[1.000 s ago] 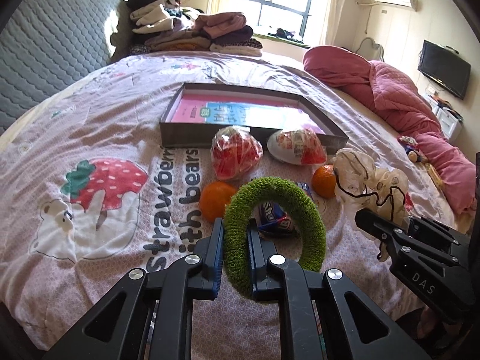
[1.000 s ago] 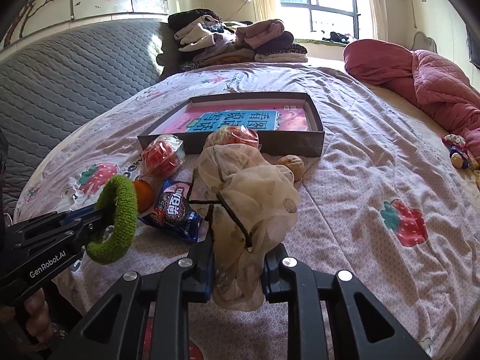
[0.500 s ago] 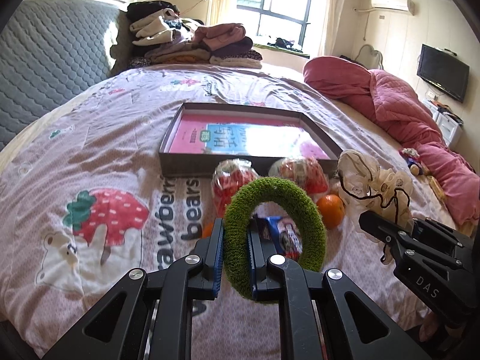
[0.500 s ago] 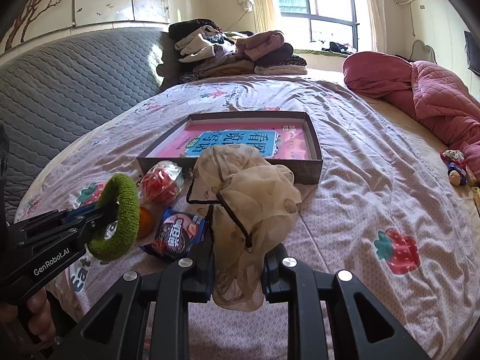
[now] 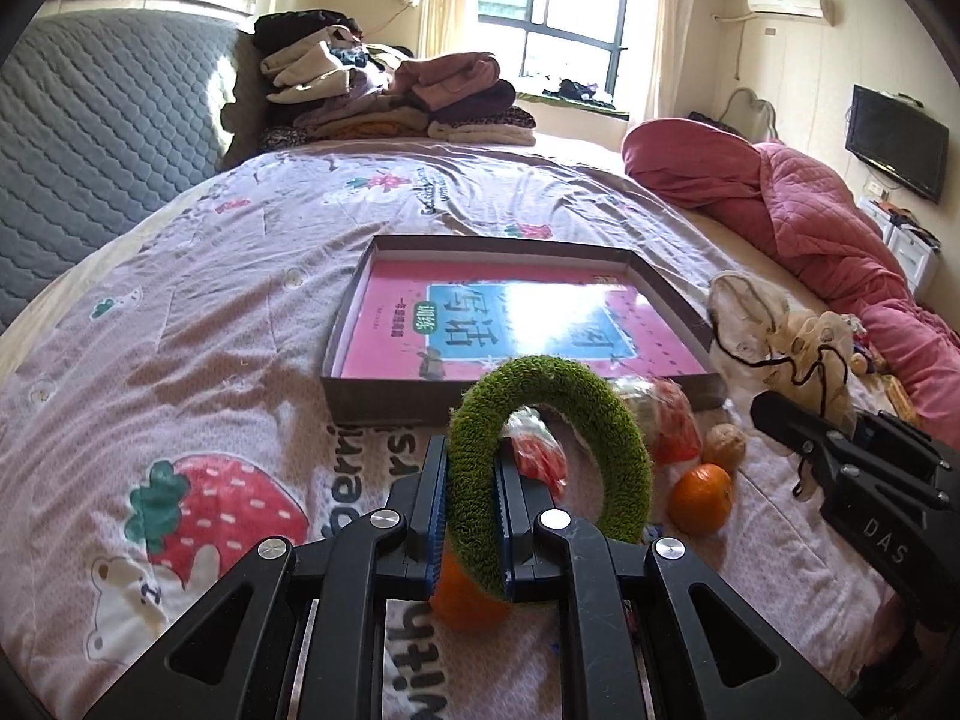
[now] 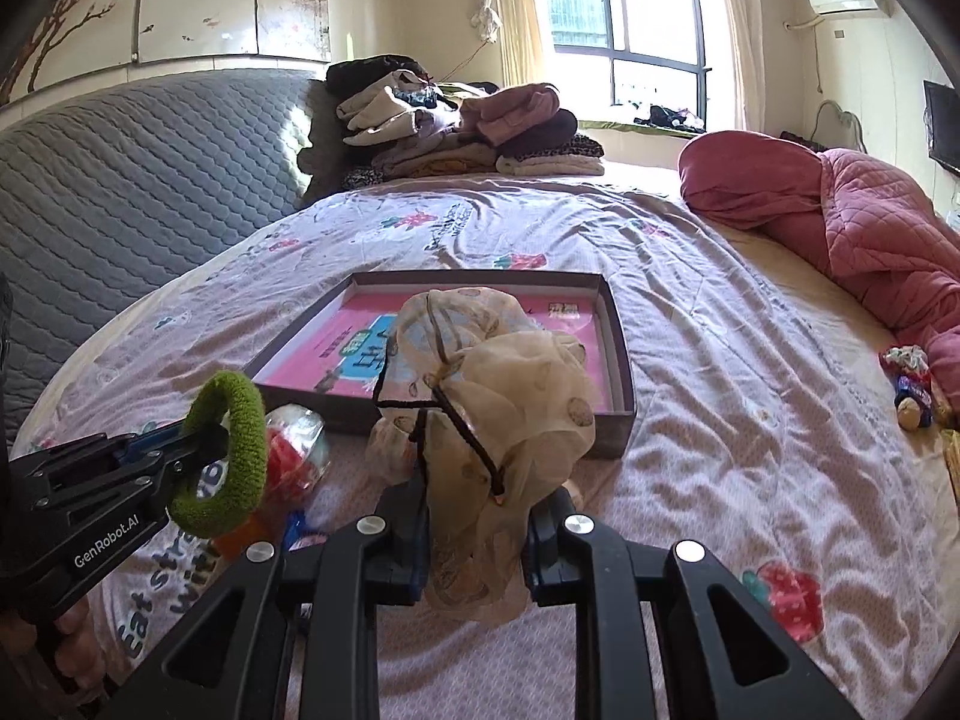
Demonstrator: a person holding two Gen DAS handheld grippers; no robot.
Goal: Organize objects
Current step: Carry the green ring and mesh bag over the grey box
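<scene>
Sunlit bedding with strawberry prints spreads under both my tools, and the shallow box with its pink book lies just ahead, snack packets and oranges crowded at its near wall. My left gripper is clenched on the green ring, my right gripper pinches the beige drawstring pouch, both lifted. I judge it best to carry each over the rim, lower, then release.

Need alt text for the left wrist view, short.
Left tongs clamp a fuzzy green ring above a strawberry-print bedspread, facing an open shallow box with a pink book inside. Right tongs at right hold a beige drawstring bag; oranges and snack packets lie between.
</scene>
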